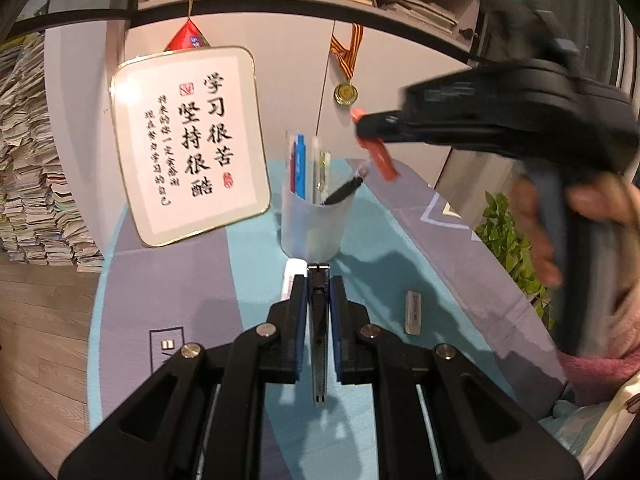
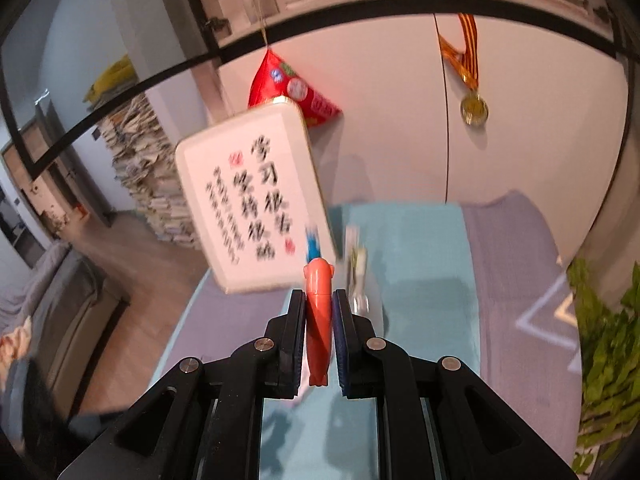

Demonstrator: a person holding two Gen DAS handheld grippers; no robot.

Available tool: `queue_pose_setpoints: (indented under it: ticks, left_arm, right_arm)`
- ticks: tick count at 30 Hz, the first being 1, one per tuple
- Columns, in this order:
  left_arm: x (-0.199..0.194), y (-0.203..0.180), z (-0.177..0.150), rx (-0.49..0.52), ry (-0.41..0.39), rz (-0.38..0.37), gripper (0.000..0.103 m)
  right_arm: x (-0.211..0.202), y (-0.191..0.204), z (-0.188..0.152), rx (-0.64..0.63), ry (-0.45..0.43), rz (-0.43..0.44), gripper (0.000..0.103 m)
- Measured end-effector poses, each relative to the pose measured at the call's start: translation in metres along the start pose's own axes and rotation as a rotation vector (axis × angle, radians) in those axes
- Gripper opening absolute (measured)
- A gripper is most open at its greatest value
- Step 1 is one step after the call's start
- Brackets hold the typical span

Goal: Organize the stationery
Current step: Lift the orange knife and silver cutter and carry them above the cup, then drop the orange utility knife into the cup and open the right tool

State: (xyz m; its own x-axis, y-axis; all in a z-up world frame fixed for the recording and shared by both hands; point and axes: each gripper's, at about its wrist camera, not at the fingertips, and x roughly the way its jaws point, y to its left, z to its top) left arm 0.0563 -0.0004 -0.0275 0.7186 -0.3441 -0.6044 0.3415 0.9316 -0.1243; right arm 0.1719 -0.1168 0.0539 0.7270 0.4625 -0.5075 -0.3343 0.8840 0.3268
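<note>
Left gripper pinches a slim black-and-metal utility knife, long axis running near to far toward the translucent plastic pen cup. Right gripper clamps a smooth orange plastic pen, tip pointing far, raised right of the cup. A white eraser lies flat on the teal mat.

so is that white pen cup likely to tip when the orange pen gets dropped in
Possibly. The pen cup looks thin and translucent, so probably light. Its pens stand well above the rim and the black marker leans sideways, so it's likely top-heavy. The orange pen in the right gripper should go in gently.
</note>
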Motion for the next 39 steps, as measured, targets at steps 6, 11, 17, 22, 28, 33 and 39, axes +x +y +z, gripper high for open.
queue_pose_setpoints:
  ticks: [6, 11, 17, 22, 28, 33, 39]
  left_arm:
    - [-0.012, 0.012, 0.003, -0.013, -0.027, 0.018, 0.009]
    - [-0.014, 0.021, 0.006, -0.028, -0.039, 0.019, 0.009]
    - [-0.01, 0.023, 0.007, -0.032, -0.04, 0.007, 0.009]
    - [-0.008, 0.024, 0.007, -0.038, -0.034, -0.002, 0.009]
    - [-0.009, 0.024, 0.01, -0.04, -0.037, -0.007, 0.009]
    - [-0.01, 0.02, 0.013, -0.035, -0.043, -0.006, 0.009]
    - [-0.014, 0.015, 0.032, -0.026, -0.077, -0.003, 0.009]
  right_arm:
    - [0.035, -0.001, 0.015, 0.066, -0.022, -0.023, 0.014]
    - [0.059, -0.004, 0.015, 0.078, -0.017, -0.06, 0.014]
    - [0.074, -0.007, 0.006, 0.074, 0.01, -0.067, 0.014]
    - [0.076, -0.008, 0.003, 0.075, 0.025, -0.064, 0.014]
    - [0.069, -0.011, -0.002, 0.091, 0.049, -0.053, 0.014]
    - [0.054, -0.016, -0.006, 0.115, 0.055, -0.026, 0.014]
    - [0.021, -0.021, -0.017, 0.124, 0.009, 0.005, 0.014]
